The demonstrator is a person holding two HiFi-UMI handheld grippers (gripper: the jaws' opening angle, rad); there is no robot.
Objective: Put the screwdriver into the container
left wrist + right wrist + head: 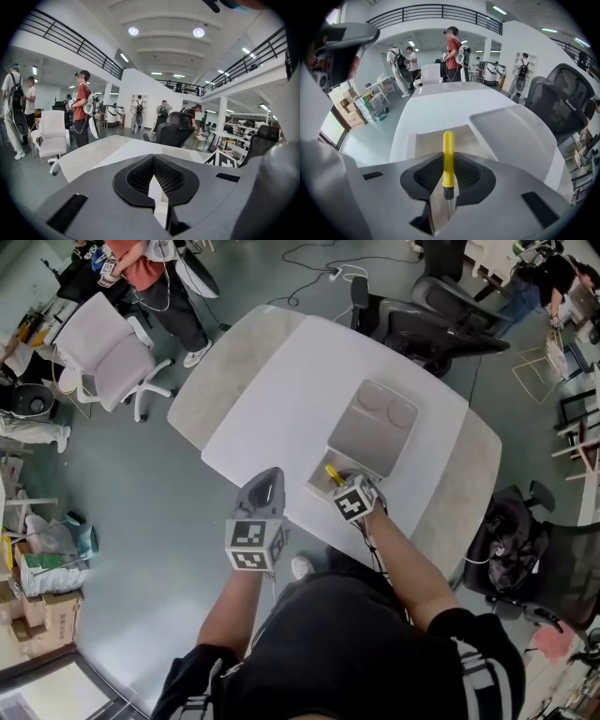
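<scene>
Just above container (423, 143) rim, right hand-held gripper (446, 197) pinching screwdriver (448, 157), left hand-held gripper (157, 193) closed

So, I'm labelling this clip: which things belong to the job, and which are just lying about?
Job: screwdriver; container; right gripper holding it.
Lying about: left gripper, shut and empty; white chair; black chair; cardboard boxes.
</scene>
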